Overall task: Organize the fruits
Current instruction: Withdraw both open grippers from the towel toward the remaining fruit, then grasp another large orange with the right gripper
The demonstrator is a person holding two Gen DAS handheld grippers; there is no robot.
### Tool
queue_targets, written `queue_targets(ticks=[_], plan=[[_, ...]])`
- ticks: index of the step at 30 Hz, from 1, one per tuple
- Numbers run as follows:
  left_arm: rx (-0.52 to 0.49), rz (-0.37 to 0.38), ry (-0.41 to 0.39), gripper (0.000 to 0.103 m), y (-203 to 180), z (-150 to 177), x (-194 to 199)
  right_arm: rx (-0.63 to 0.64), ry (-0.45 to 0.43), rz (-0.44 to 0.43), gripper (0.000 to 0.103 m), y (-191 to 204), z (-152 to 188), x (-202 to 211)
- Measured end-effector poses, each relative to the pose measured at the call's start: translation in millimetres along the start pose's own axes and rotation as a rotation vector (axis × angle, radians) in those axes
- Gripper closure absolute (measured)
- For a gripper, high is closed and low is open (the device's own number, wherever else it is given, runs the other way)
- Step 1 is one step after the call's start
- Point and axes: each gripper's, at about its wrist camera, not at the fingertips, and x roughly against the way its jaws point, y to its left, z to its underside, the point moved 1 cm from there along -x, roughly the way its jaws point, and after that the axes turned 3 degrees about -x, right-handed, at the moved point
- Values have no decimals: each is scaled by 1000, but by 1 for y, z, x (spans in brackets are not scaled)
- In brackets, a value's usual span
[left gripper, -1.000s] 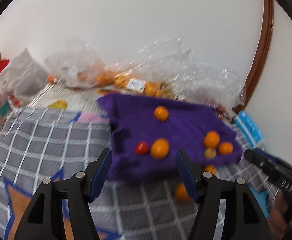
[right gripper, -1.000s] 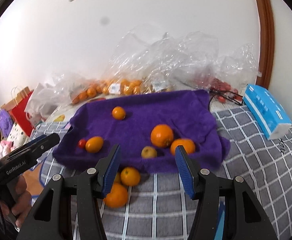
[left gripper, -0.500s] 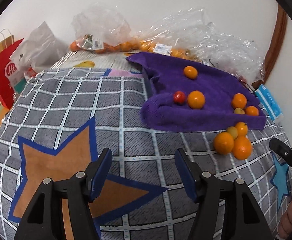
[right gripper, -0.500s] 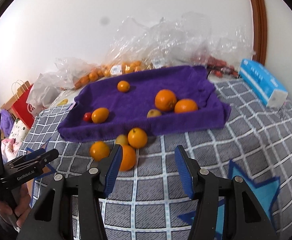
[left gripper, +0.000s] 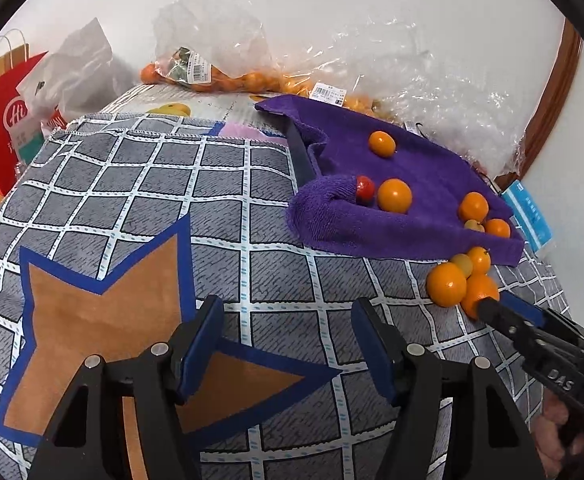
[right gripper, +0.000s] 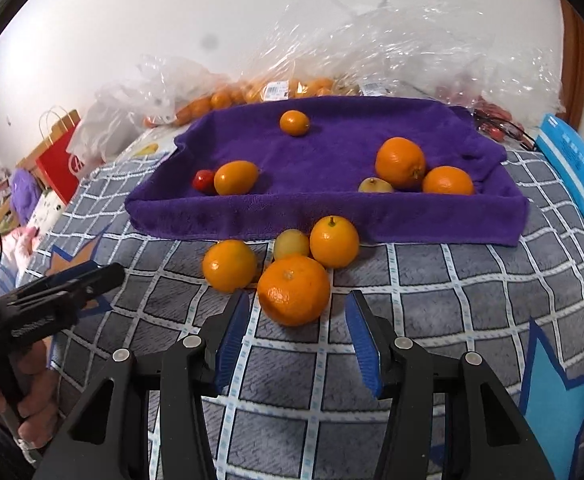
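A purple towel [right gripper: 331, 148] lies on the checked cloth and carries several oranges, a small red fruit [right gripper: 204, 179] and a yellowish fruit [right gripper: 375, 185]. In front of it sit three oranges and a small yellow fruit [right gripper: 290, 242]. My right gripper [right gripper: 296, 312] is open, its jaws on either side of the nearest big orange [right gripper: 293, 290], just short of it. My left gripper [left gripper: 288, 320] is open and empty over the cloth, left of the towel [left gripper: 411, 184]. The right gripper's tip shows in the left wrist view [left gripper: 507, 312] by the loose oranges [left gripper: 445, 284].
Clear plastic bags of oranges [right gripper: 276, 88] lie behind the towel by the wall. A blue tissue box [right gripper: 575, 164] sits at the right. A red paper bag [left gripper: 0, 120] and white bags stand at the far left.
Both grippers have pulled back from the towel and lowered. The right gripper has come down around the nearest loose orange. The left gripper has swung left over the star-patterned cloth.
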Motion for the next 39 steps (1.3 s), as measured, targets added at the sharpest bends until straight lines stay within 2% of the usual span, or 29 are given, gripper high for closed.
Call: queue_targets(ticks=[13,17,23,39], plan=[[-29,-22,14,36,-6,-2,-3,81,33,68,52,11,0,-24],[-32,-23,15,35,-6,-2,-3,78,32,64,52,11,0,-24],[15,38,-1,35,3,-1,0,51,30,47,52,6,-1,-23],[9,29,2,34,1,-1,0,74,35,78,54,9,-2,-24]])
